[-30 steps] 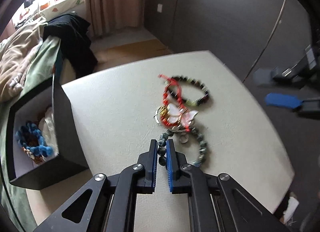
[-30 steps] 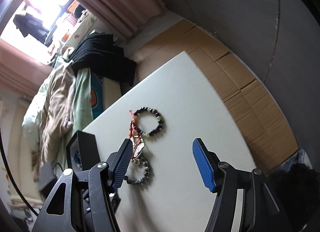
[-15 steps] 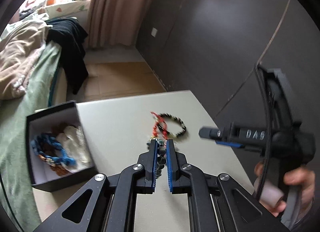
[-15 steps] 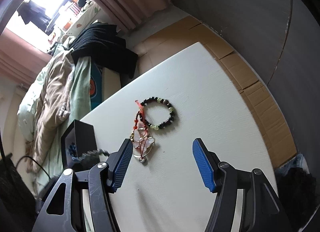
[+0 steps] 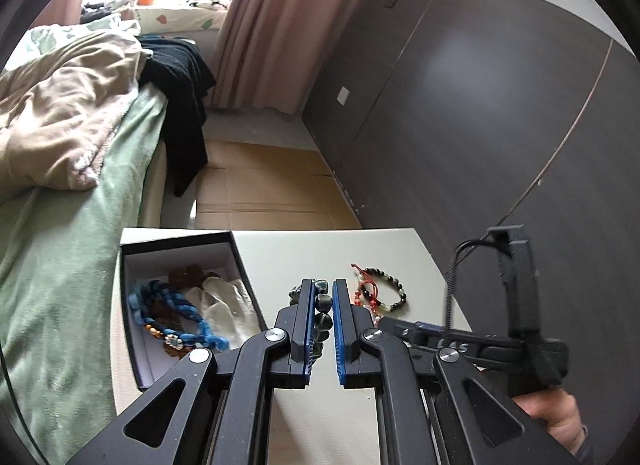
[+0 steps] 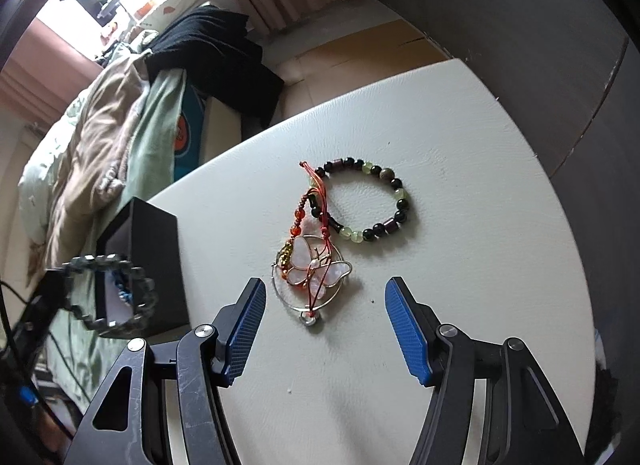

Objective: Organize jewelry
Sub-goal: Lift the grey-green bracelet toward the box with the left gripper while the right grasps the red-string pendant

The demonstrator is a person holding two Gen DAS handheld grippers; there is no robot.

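Note:
My left gripper (image 5: pixel 321 305) is shut on a grey-green bead bracelet (image 5: pixel 323 315) and holds it in the air beside the open black jewelry box (image 5: pixel 134 329). In the right wrist view the bracelet (image 6: pixel 108 293) hangs in front of the box (image 6: pixel 154 265). The box holds a blue beaded piece (image 5: pixel 172 311) and several other pieces. My right gripper (image 6: pixel 324 329) is open above the white table (image 6: pixel 480 225), just short of a butterfly pendant on a red cord (image 6: pixel 314 265). A dark and green bead bracelet (image 6: pixel 370 201) lies beyond the pendant.
A bed with a green sheet and beige blanket (image 5: pixel 60 145) runs along the table's left side. Black clothing (image 5: pixel 180 81) hangs over the bed's end. A dark wall (image 5: pixel 480 105) stands to the right. Cardboard (image 5: pixel 260 185) covers the floor beyond the table.
My left gripper has lifted the grey-green bracelet off the table and carried it left to beside the box. My right gripper has come down closer to the pendant.

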